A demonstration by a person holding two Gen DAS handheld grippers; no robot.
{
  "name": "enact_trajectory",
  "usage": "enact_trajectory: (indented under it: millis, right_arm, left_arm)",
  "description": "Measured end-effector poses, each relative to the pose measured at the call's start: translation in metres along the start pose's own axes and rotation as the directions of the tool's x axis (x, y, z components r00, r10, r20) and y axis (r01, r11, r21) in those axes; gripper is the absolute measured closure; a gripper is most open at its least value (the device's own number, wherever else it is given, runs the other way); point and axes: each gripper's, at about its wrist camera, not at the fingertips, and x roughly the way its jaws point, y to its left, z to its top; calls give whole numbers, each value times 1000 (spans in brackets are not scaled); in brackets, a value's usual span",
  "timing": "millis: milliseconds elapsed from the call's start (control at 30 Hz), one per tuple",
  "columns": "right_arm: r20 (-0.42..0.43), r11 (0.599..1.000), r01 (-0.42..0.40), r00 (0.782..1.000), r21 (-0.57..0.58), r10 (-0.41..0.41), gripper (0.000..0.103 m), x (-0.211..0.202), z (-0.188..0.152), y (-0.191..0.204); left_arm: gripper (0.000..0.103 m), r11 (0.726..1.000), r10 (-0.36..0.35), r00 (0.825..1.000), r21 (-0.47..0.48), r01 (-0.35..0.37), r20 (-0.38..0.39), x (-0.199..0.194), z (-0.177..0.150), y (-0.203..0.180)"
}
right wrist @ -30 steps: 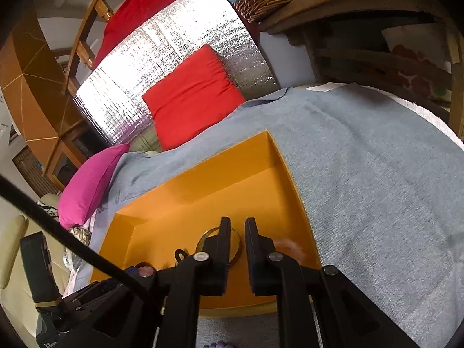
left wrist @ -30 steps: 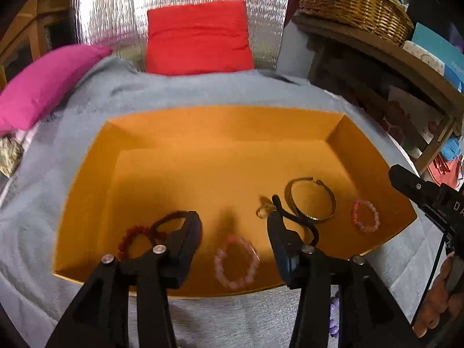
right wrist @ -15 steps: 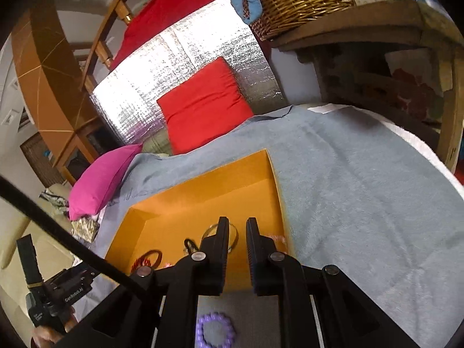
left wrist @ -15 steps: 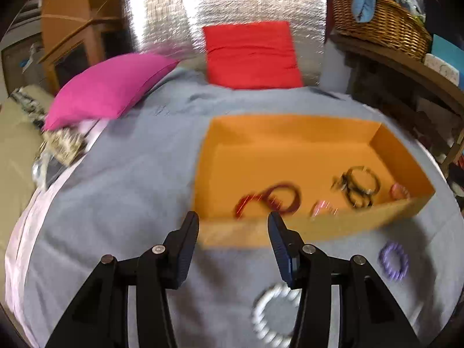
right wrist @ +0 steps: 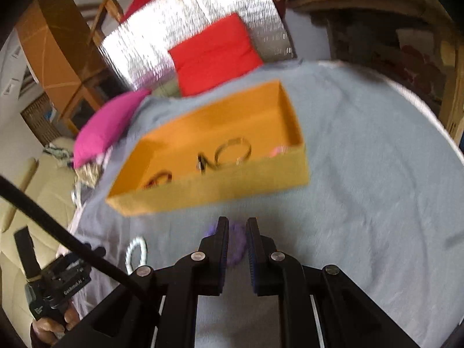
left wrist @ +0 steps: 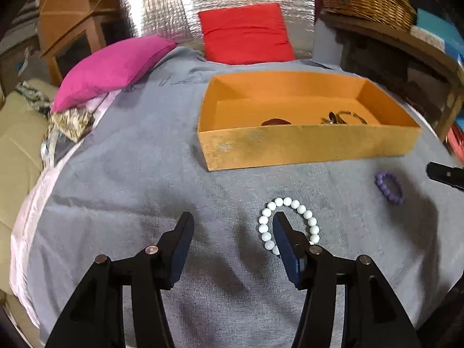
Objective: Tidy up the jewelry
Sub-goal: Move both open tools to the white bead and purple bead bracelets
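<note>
Right view blurred, purple bracelet half hidden behind narrowly parted right gripper, white bead bracelet on grey cloth around one finger of spread, empty left gripper, bangles barely visible in orange cardboard box.

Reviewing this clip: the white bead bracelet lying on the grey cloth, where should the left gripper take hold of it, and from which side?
The white bead bracelet lies flat as an open loop, so pinch one strand of it, coming from above. The left gripper is open, with its right finger inside the ring; shifting right would likely bracket the right-hand beads.
</note>
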Motion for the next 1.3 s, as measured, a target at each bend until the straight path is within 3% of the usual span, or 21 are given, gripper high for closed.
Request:
enact_trajectory:
  millis: [167, 667, 1300]
  right_arm:
    - [-63, 1000, 17, 998, -15, -17, 80, 24, -4, 8]
    - [-111, 997, 73, 991, -31, -76, 80, 39, 0, 12]
    - [-126, 996, 78, 989, -34, -81, 80, 41, -2, 6]
  left_arm:
    - [43, 1000, 19, 999, 1, -19, -29, 10, 0, 10]
    - [40, 995, 27, 999, 94, -22, -45, 16, -2, -7]
    - [40, 994, 19, 999, 110, -13, -50, 17, 1, -19]
